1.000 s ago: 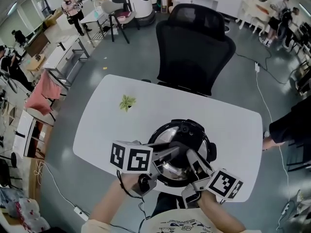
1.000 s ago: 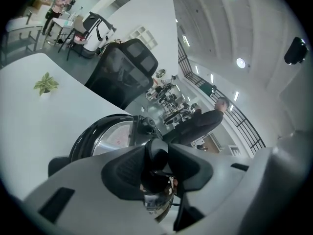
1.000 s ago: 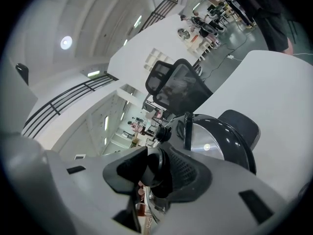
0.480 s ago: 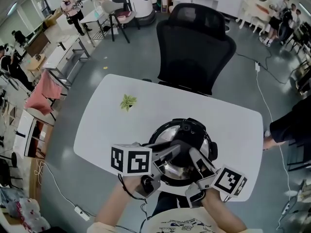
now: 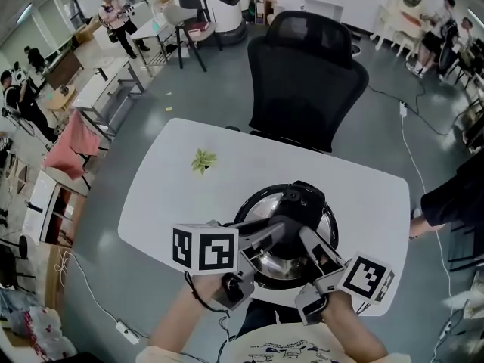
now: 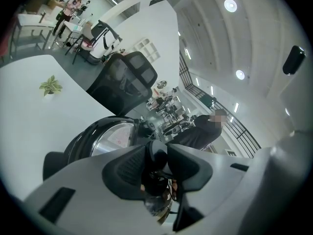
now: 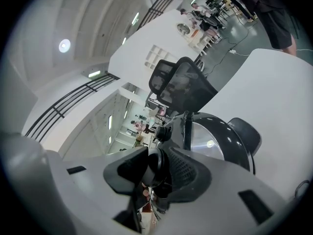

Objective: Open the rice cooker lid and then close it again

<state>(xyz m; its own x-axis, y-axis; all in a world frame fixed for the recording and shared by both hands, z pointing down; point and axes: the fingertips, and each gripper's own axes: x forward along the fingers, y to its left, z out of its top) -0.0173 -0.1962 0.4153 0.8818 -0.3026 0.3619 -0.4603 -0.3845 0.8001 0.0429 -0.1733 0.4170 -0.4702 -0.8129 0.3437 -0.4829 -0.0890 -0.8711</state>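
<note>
Plainly, the left gripper [image 6: 157,163] and right gripper [image 7: 155,168] were each clamped on the front of the half-raised lid [image 5: 261,205]; the rice cooker [image 5: 330,237] sat at the tabletop's [image 5: 227,180] 6 o'clock; uneven lifting could slip a grip, letting it slam.

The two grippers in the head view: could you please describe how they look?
Both the left gripper and the right gripper have pale grey bodies, black ribbed jaw pads and a white cube with black square markers. The person wears a pale printed T-shirt.
</note>
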